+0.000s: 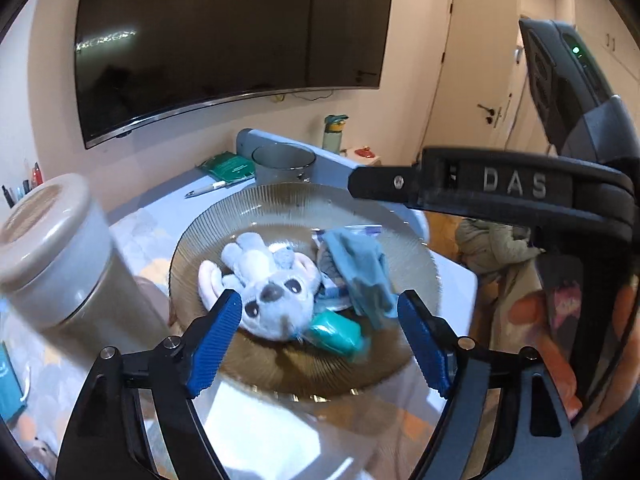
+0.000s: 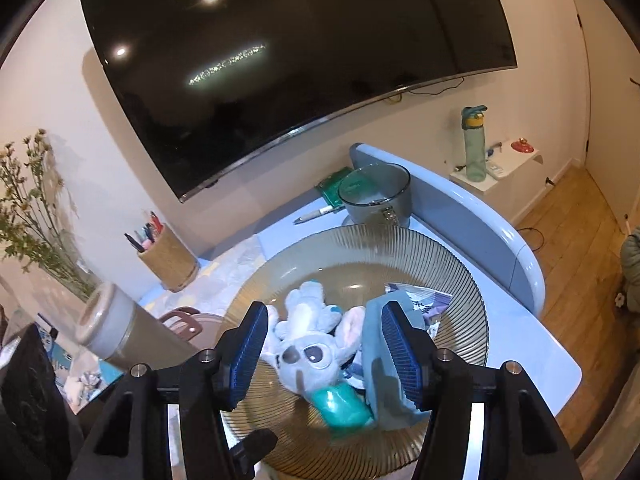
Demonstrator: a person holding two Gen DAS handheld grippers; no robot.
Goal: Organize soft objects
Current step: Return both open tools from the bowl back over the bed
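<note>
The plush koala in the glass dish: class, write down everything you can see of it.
The plush koala is a small, pale grey-blue soft toy with a dark nose, dark eyes and pink-lined ears. It lies on its back in the ribbed glass dish, head toward the cameras. A folded teal cloth touches one side and a green packet lies against its head. Both grippers, left and right, are open and grip nothing.

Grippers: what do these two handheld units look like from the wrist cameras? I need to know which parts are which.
Both match: the left gripper and the right gripper have black angular linkage arms with silver pivot pins, ending in blue ribbed finger pads. In the left wrist view, the right unit's black body carries raised grey letters "DAS", a silver screw and a green indicator light. No cables or sleeves are visible.
</note>
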